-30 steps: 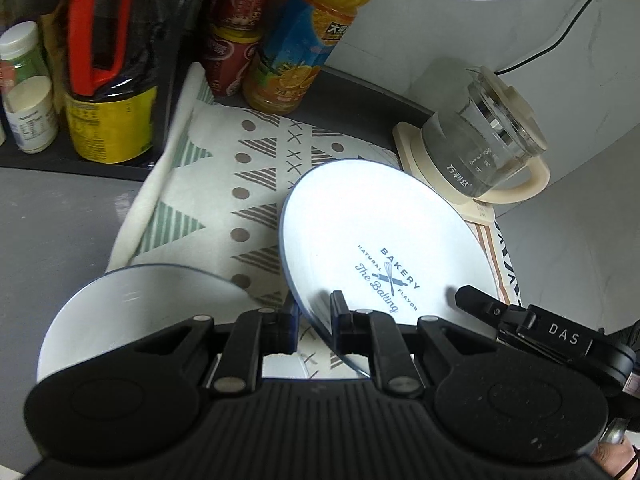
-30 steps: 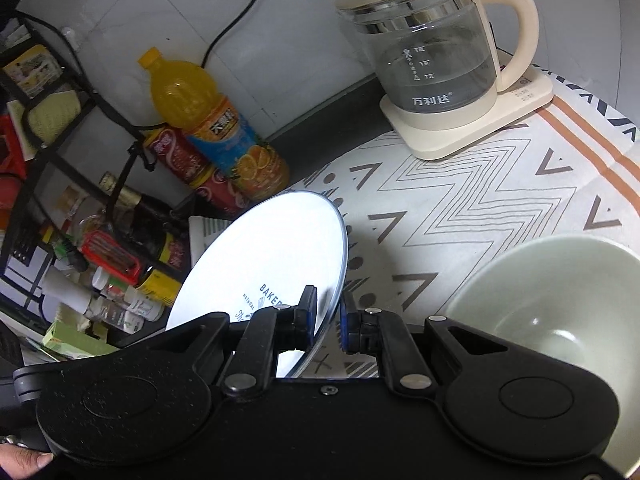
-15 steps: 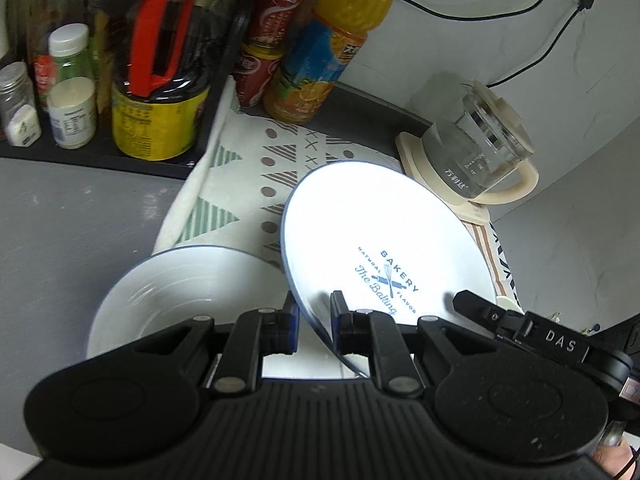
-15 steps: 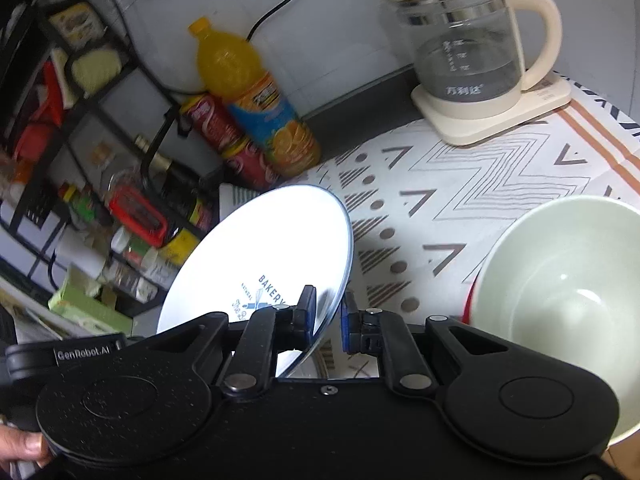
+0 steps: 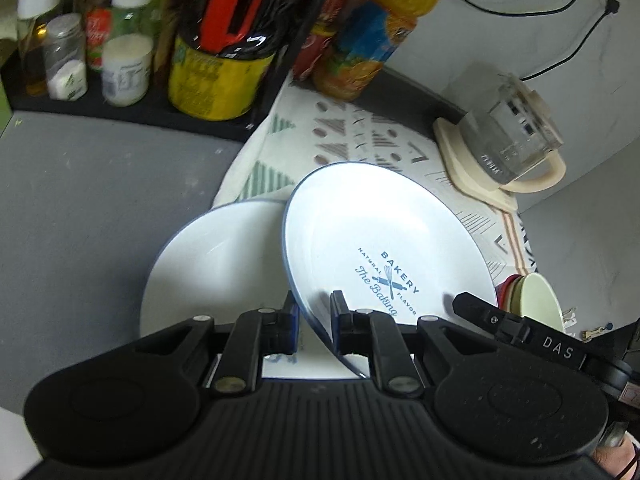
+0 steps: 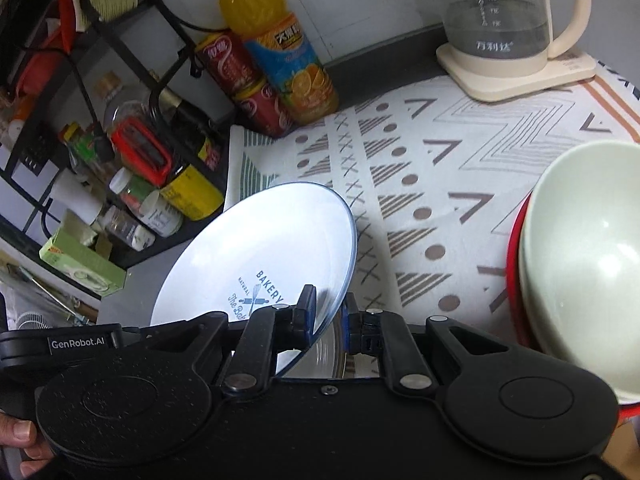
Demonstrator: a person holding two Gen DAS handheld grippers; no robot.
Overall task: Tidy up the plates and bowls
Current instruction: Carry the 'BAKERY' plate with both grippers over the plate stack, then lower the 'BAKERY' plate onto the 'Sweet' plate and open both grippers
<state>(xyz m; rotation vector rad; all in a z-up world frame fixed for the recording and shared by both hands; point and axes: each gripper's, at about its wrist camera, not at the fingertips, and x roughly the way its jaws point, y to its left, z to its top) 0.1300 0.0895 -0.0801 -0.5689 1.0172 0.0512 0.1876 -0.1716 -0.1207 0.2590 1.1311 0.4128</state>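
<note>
A white plate with a blue rim and "BAKERY" print [image 5: 372,236] is held tilted between both grippers above the counter. My left gripper [image 5: 314,316] is shut on its near rim. My right gripper [image 6: 328,312] is shut on the opposite rim of the same plate [image 6: 260,248]. A second white blue-rimmed plate [image 5: 212,268] lies flat below it to the left in the left wrist view. A pale green bowl [image 6: 580,260] sits nested in a red bowl [image 6: 516,280] at the right; it also shows in the left wrist view [image 5: 536,300].
A patterned cloth [image 6: 440,168] covers the counter. A glass kettle on a cream base [image 6: 508,32] stands at the back right. An orange juice bottle [image 6: 276,40] and red cans [image 6: 240,80] stand at the back. A black rack of jars and bottles [image 6: 132,168] fills the left.
Both grippers have carried the held plate to the left and back. The flat plate below has come further into view under it. The bowl stack has shifted toward the right edge.
</note>
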